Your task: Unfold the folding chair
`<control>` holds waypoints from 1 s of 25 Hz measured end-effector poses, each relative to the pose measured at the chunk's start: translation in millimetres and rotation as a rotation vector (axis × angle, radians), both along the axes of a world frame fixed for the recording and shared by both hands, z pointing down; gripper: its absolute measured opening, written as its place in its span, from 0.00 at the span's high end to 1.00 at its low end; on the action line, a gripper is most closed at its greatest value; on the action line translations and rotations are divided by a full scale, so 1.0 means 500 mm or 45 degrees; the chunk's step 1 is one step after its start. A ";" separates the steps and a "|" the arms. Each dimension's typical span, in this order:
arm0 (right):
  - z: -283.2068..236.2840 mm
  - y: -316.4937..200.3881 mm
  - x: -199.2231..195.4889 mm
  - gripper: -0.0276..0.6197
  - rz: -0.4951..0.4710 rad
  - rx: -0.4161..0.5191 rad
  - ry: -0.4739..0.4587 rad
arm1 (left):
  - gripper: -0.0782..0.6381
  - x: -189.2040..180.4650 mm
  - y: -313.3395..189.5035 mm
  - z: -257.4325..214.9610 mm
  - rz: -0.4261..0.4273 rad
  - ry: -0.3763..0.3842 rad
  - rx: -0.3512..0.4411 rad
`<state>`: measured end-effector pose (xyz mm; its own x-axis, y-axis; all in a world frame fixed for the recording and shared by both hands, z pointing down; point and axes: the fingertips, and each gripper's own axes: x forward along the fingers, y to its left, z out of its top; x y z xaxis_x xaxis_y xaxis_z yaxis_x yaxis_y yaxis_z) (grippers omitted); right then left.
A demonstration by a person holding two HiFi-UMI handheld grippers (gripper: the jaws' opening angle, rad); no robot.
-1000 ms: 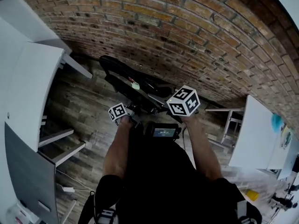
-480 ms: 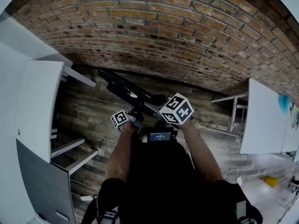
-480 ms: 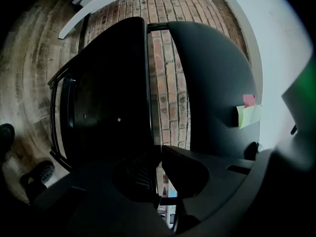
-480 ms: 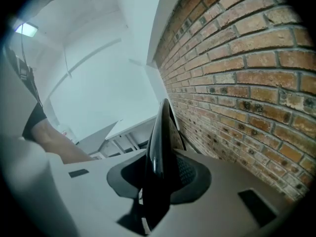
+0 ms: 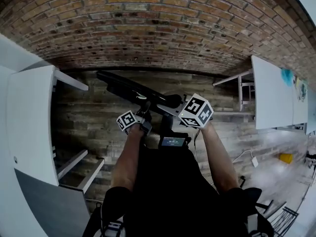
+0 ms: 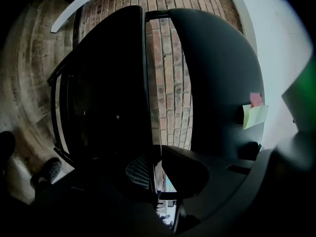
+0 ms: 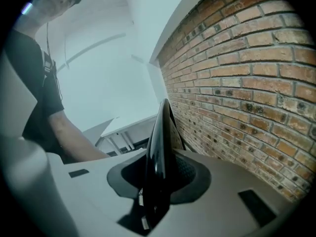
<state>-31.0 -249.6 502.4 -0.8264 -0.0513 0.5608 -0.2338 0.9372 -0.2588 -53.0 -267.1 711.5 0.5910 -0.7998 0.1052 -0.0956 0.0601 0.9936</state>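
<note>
Folding chair (image 5: 129,89) shifted; right claw (image 7: 157,179) clamped on its edge, left claw (image 6: 159,168) closed

The person wears a black short-sleeved top (image 5: 170,191). A thin cable (image 7: 48,53) runs down its front, and a small black device (image 5: 172,141) with a lit teal screen sits before the torso. The right gripper (image 7: 158,169) has a pale grey body and dark ribbed pads (image 7: 190,172). The left gripper (image 6: 157,157) looks dark in shadow. Each carries a white cube (image 5: 196,111) printed with black square markers. One dark shoe (image 6: 49,170) shows.
</note>
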 end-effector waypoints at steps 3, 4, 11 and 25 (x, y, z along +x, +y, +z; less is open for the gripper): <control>0.003 0.028 -0.007 0.80 0.061 -0.007 0.000 | 0.84 -0.003 0.021 0.002 0.075 -0.004 0.006; 0.004 0.035 -0.005 0.80 0.093 -0.017 0.000 | 0.84 0.000 0.028 0.003 0.105 -0.007 0.004; -0.001 0.069 0.029 0.80 0.320 -0.090 -0.020 | 0.83 0.033 0.069 -0.004 0.306 -0.049 -0.013; 0.001 0.106 0.112 0.80 0.653 -0.115 -0.051 | 0.84 0.120 0.104 0.000 0.651 -0.070 -0.015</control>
<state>24.8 -196.4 503.0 -0.7285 -0.4080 0.5503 -0.6454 0.6781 -0.3516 7.2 -215.1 711.4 0.8997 -0.4081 0.1546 -0.1679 0.0034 0.9858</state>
